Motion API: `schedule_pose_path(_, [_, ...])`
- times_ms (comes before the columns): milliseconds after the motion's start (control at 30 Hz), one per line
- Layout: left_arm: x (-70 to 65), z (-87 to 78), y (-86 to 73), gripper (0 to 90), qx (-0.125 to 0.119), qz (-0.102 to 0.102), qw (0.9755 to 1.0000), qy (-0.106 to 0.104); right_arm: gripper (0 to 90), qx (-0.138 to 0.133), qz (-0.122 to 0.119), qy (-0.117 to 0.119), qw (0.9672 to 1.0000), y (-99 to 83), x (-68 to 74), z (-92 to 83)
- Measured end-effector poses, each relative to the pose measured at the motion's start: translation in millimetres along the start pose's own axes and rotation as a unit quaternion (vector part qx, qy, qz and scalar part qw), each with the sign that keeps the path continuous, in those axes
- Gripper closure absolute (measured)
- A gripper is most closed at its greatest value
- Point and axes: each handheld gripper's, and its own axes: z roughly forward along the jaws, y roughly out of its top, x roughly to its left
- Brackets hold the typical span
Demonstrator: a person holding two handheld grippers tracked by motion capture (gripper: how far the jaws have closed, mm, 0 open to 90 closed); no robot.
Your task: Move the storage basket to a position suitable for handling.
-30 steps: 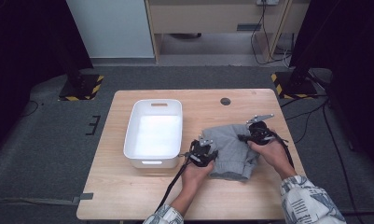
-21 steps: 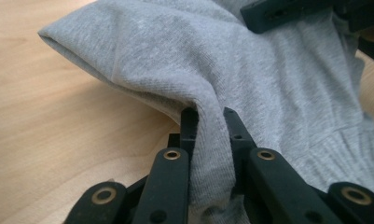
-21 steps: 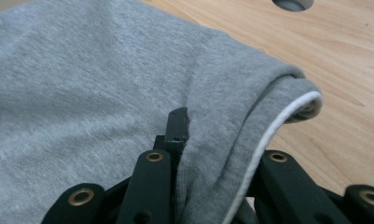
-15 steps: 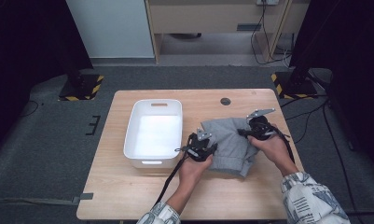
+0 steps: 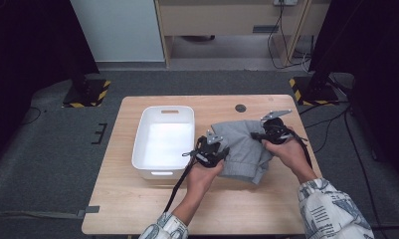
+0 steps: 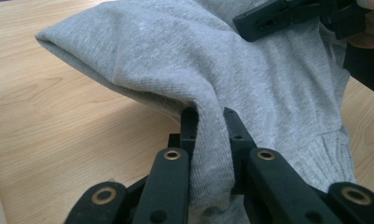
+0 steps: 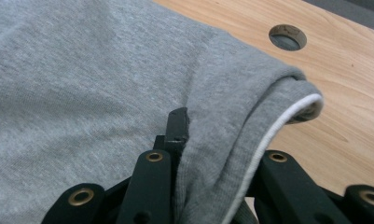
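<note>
Grey garment [image 5: 243, 149] near table's right edge [image 5: 306, 149], tub [image 5: 163, 142] left.

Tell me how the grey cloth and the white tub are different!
The grey cloth is soft and crumpled; the white tub is stiff and boxy. The cloth is pinched by the left tongs and right tongs; nothing touches the tub. The cloth lies right of the tub. Both are over the wooden table.
</note>
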Motion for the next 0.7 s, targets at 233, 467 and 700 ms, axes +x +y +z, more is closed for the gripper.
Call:
schedule_pose_path(233, [2.4, -3.6, 2.0, 82.0, -0.001, 0.002, 1.0000, 0.000, 73.3, 0.000, -0.001, 0.001, 1.0000, 4.0, 2.0, 0.0])
schedule_pose_path(467, [4.7, -5.6, 3.6, 82.0, 0.000, -0.001, 1.0000, 0.000, 73.2, 0.003, -0.007, 0.001, 1.0000, 8.8, 3.5, -0.4])
schedule_pose_path(700, [5.8, -8.9, 6.6, 82.0, -0.002, 0.001, 1.0000, 0.001, 73.2, 0.001, -0.006, 0.002, 1.0000, 12.7, 4.6, -1.4])
